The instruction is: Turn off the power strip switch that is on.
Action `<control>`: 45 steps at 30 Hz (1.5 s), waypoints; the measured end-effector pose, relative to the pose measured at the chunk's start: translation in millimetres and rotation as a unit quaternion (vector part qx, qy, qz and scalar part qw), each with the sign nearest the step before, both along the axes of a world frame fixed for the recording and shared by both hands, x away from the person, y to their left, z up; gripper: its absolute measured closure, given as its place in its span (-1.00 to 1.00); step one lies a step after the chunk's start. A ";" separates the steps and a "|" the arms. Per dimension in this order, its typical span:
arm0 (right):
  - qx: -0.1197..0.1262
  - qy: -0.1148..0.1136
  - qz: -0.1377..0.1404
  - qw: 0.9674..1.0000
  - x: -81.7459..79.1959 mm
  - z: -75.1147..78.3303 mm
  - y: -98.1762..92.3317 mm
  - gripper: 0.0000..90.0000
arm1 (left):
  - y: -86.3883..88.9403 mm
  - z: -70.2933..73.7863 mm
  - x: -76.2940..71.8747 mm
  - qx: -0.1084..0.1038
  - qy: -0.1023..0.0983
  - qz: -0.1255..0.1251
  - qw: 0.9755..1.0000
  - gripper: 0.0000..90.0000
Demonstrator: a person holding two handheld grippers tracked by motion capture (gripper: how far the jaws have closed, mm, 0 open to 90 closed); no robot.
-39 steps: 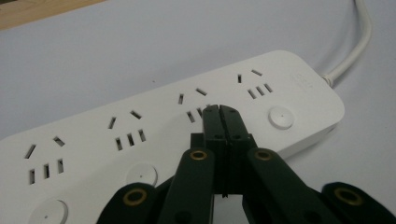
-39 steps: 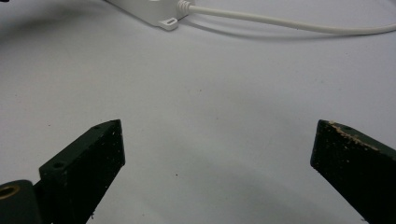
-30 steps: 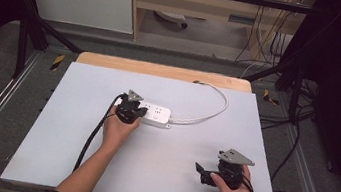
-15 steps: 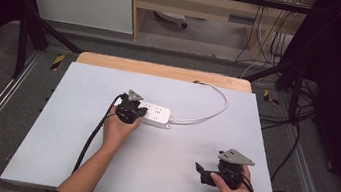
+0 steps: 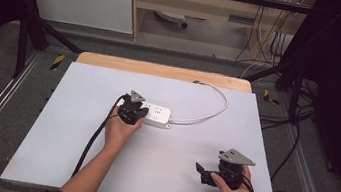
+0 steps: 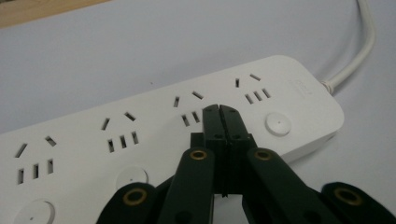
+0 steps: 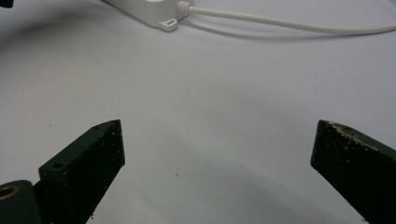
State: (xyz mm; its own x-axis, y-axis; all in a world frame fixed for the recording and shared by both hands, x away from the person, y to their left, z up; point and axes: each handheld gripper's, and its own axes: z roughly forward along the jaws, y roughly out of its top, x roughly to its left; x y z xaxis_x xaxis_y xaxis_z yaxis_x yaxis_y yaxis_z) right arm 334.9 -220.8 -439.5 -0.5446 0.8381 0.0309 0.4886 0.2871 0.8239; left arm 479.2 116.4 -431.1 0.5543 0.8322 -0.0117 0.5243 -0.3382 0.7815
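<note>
White power strip (image 5: 156,115) lies mid-table (image 5: 77,133), its white cord (image 5: 212,109) looping to the far edge. Left gripper (image 5: 132,111) sits at strip's left end; right gripper (image 5: 208,173) rests near front-right, well apart.

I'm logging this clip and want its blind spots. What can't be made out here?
- Power strip, left gripper view: its left end is cut off by the frame edge.
- Whether the shut left gripper touches the strip: cannot tell.
- White cord, high view: its far end passes the table edge, plug unseen.

Bare table (image 5: 78,128) left and front; power strip (image 5: 158,115), white cord (image 5: 211,113) cross centre-back
</note>
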 end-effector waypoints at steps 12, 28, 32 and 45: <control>0.000 0.000 -0.001 1.000 -0.1 0.2 -1.0 -0.92 | 4.6 -1.6 2.0 -0.031 0.015 0.008 0.999 1.00; 0.000 0.000 0.000 1.000 0.0 0.0 -0.4 -0.92 | 4.5 -2.9 0.9 -0.030 0.007 0.012 0.999 1.00; -0.002 0.002 0.000 1.000 0.4 -0.5 -0.6 -0.92 | 5.3 -2.4 1.2 -0.034 0.012 0.007 0.999 1.00; -0.002 0.001 -0.001 1.000 0.7 -0.1 -2.2 -0.92 | 6.3 -0.5 1.5 -0.047 0.011 0.012 0.999 1.00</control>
State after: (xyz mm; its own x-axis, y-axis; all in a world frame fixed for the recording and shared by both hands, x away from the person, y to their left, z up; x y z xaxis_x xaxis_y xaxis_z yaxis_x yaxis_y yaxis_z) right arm 335.6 -223.0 -439.6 -0.5424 0.8396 0.0294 0.4909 0.2883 0.8221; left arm 480.6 122.7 -431.6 0.5331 0.8398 -0.1029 0.5492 -0.2509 0.7972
